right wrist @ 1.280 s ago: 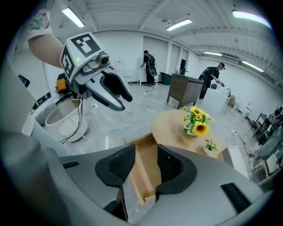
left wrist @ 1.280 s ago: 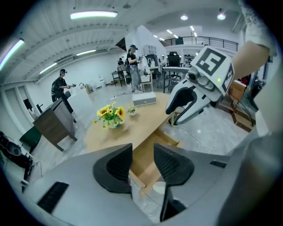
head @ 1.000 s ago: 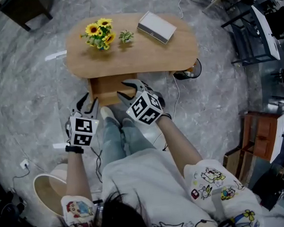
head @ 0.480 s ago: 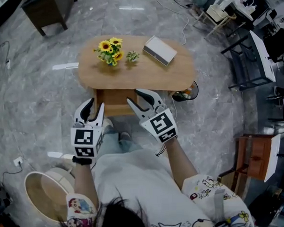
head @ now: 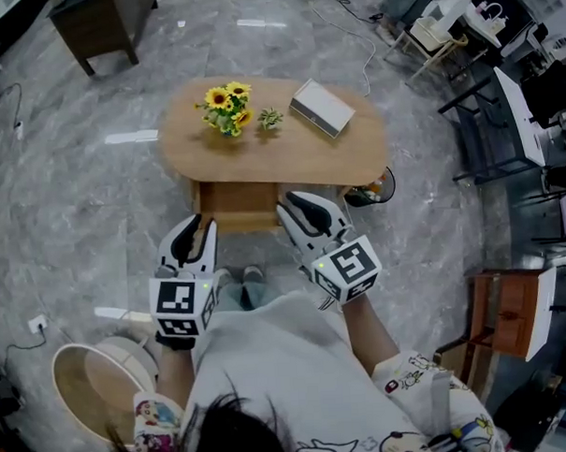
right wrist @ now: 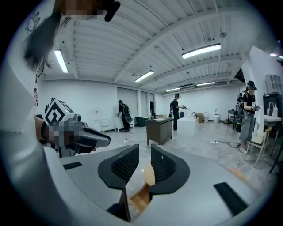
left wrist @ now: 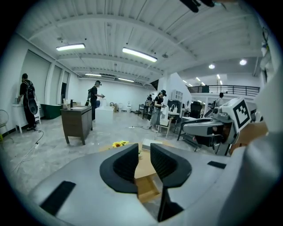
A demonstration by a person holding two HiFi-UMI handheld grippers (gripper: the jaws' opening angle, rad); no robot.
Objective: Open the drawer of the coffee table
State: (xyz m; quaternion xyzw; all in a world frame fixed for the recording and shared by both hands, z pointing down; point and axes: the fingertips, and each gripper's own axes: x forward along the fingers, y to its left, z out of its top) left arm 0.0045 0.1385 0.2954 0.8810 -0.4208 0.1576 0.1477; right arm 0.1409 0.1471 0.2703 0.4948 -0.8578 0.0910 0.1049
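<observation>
The oval wooden coffee table (head: 355, 156) stands in front of me, and its drawer (head: 235, 206) sticks out open from under the near edge. My left gripper (head: 194, 235) hangs in the air just short of the drawer's left corner. My right gripper (head: 306, 210) is held over the floor by the drawer's right corner. On both, the jaws are closing to a narrow gap with nothing between them. In the left gripper view the drawer (left wrist: 147, 189) shows below the left gripper (left wrist: 144, 165). A corner of the drawer (right wrist: 139, 198) shows under the right gripper (right wrist: 144, 163).
On the table stand sunflowers (head: 223, 106), a small plant (head: 270, 118) and a white box (head: 322, 107). A round wooden stool (head: 93, 388) is at my lower left and a dark cabinet (head: 96, 22) at the far left. Black chairs and desks (head: 503, 108) and a wooden cabinet (head: 512, 313) line the right.
Both grippers have risen and drawn back from the drawer toward my body, and their jaws have narrowed. The view has climbed higher above the table. The drawer stays open.
</observation>
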